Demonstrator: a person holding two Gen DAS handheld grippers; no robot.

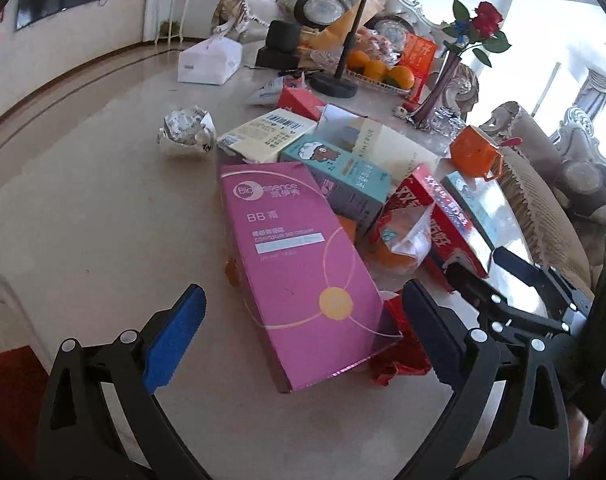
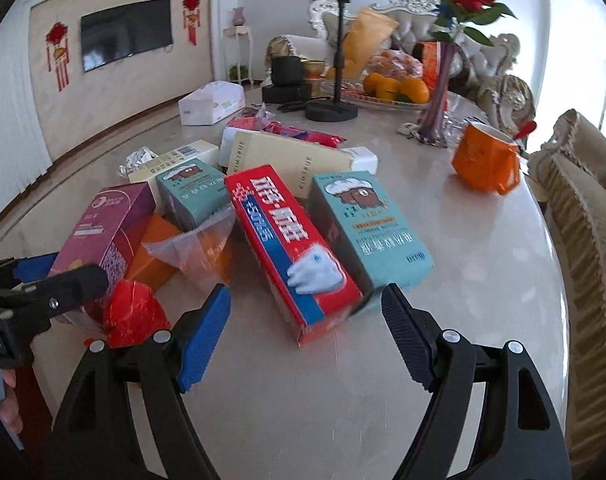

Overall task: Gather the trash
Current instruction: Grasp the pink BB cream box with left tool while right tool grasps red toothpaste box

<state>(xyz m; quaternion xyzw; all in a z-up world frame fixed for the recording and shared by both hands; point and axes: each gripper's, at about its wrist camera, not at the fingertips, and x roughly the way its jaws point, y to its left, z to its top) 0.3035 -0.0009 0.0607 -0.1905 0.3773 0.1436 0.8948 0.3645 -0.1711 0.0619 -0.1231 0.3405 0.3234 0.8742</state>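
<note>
From where I stand, the heap of empty packaging sits in the middle of the pale, glossy marble table (image 2: 483, 240), and the pink carton (image 1: 299, 264) is the landmark to steer by. It is a long, flat cardboard box with a shiny printed face, and its near end lies just ahead of the left gripper (image 1: 303, 336), between the two spread jaws, its long axis running away from them and a little to the left. Those jaws are wide apart and hold nothing.

To the right of the pink carton lies the red toothpaste box (image 2: 291, 252), also long and stiff, its near end just ahead of the right gripper (image 2: 305, 338), whose jaws likewise gape empty. Its long axis points away and leftward, so I judge each hand is nearest to its own box.

Between the two boxes sit softer things: a crumpled red foil wrapper (image 2: 133, 314) touching the pink carton's near corner, and a clear, limp plastic bag (image 2: 195, 246) over something orange. Right of the toothpaste box, touching it, lies a teal carton (image 2: 371, 228) with a cartoon figure. Beyond the pink carton, apart from the heap, sits a crushed paper ball (image 1: 187, 132).
</note>
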